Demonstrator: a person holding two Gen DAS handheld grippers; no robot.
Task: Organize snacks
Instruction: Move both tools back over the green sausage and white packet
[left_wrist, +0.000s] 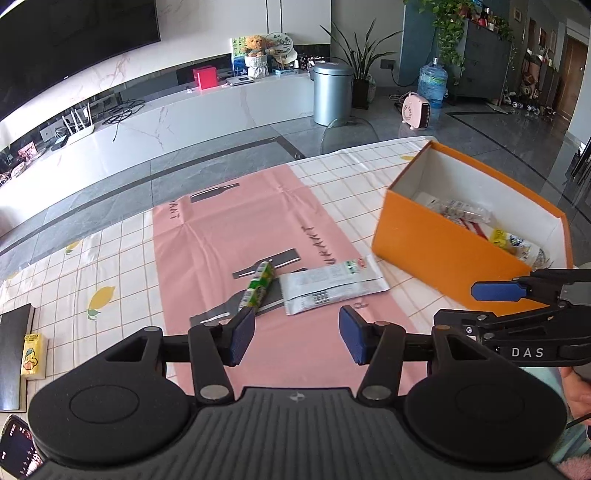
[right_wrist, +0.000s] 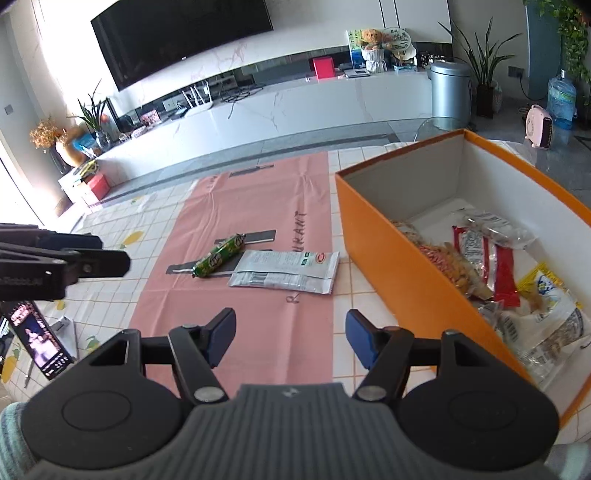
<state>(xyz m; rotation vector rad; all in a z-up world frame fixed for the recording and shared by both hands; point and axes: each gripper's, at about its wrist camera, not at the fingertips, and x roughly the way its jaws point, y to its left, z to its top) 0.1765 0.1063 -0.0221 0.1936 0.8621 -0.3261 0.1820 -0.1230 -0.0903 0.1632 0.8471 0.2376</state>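
The orange box sits on the tabletop at the right, already holding several soft packets, its cardboard walls stiff enough to drop things into. On the pink mat just left of it lies the flat silver pouch, likely light, floppy and slick, so best pinched by one short edge. Touching its left end is the green sausage stick, small, firm and prone to roll; grip it across the middle. The left hand-held gripper and right hand-held gripper hover nearby, jaws apart and empty.
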